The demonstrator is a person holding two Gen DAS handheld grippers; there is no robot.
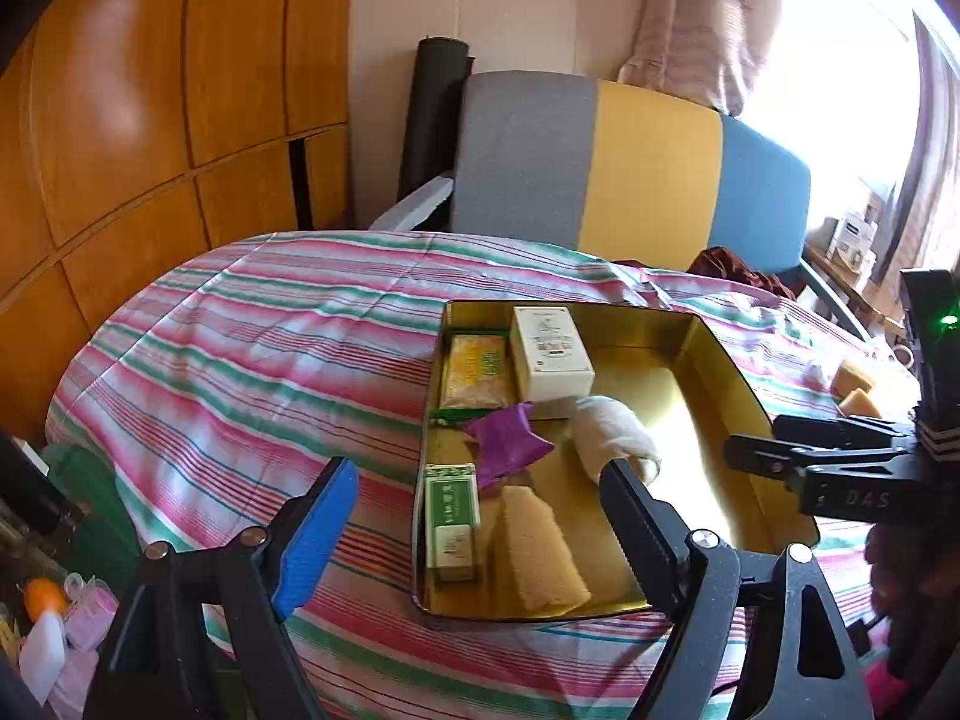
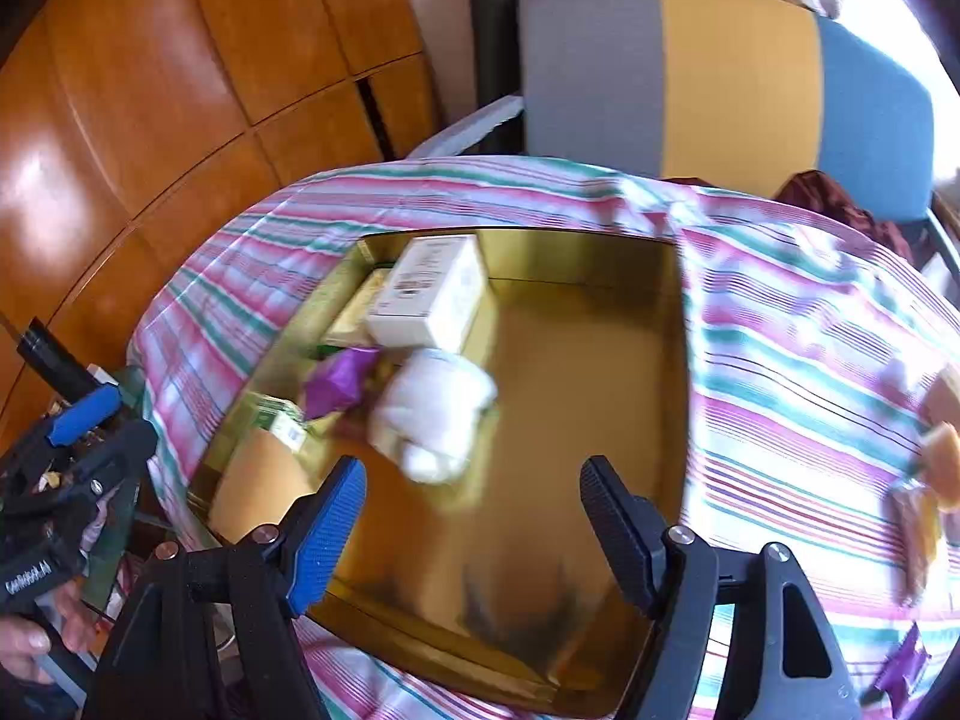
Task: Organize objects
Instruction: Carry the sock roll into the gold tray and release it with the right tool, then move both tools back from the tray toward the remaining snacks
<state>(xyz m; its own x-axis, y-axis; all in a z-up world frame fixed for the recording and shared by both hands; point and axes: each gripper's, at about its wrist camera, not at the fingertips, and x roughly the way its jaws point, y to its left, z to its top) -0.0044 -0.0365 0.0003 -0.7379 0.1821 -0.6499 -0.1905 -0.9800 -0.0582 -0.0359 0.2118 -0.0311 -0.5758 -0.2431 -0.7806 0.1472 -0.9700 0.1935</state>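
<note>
With both your left gripper (image 1: 474, 492) and right gripper (image 2: 471, 492) empty, jaws wide, the white cloth roll (image 2: 435, 414) sits mid gold tin (image 1: 729, 375); next, sponges (image 1: 855, 387) at 3 o'clock.

A: The right wrist view is smeared. The white bundle (image 2: 435, 414) in the gold tin (image 2: 600, 420) has no clear outline, and the print on the white box (image 2: 429, 294) cannot be read.

B: And the yellowish lumps (image 2: 939, 468) on the cloth at the far right?

A: Blurred and partly cut by the frame edge; I can't tell what they are. The purple scrap (image 2: 903, 669) low at the right is cut off too.

B: In the left wrist view?

A: The right finger (image 1: 645, 531) covers the bundle's near end. The window (image 1: 840, 78) is blown out to white, and the boxes on the far right shelf (image 1: 855, 237) are too small to read.
</note>
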